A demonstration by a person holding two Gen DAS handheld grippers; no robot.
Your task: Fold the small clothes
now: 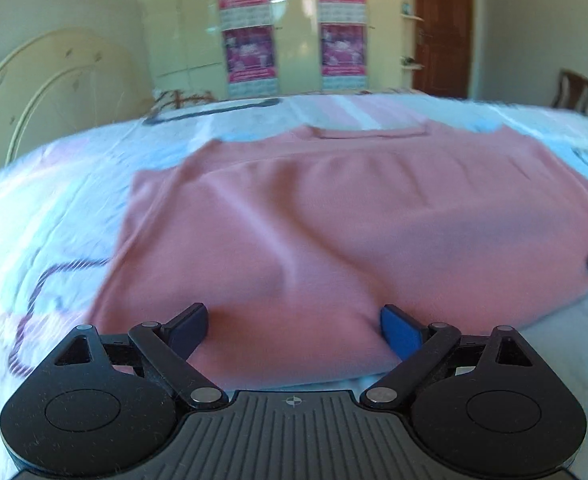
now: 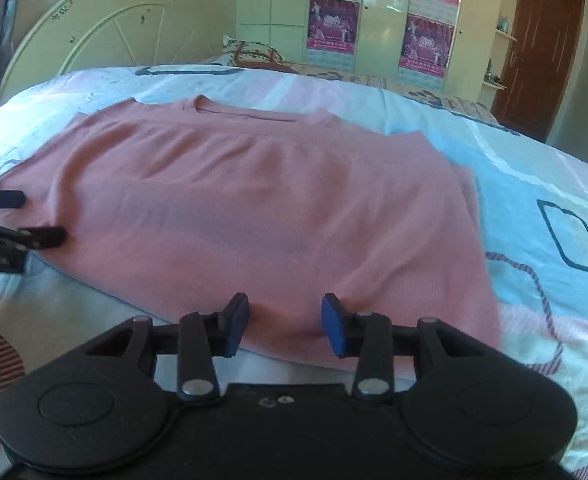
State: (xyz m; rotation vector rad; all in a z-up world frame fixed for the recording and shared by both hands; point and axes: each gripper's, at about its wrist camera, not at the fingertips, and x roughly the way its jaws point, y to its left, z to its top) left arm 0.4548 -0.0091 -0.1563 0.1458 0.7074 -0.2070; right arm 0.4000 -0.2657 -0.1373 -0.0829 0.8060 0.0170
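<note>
Pink shirt (image 1: 334,216) spread flat on bed (image 1: 54,208), collar at 12 o'clock; left tool (image 1: 294,332) gaping wide, right tool (image 2: 285,328) half open, both empty over the 6 o'clock hem.

Home bedroom: bed (image 2: 534,184) with patterned sheet directly ahead of gripper; cream arched headboard (image 2: 106,20) beyond, left; glossy wardrobe (image 2: 382,12) with posters (image 2: 332,22) behind; wooden door (image 2: 542,52) far right.

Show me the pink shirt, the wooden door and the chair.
pink shirt (image 2: 254,200), right wrist view, middle of its body.
wooden door (image 2: 542,52), right wrist view, its panel.
chair (image 1: 572,90), left wrist view, its backrest.
</note>
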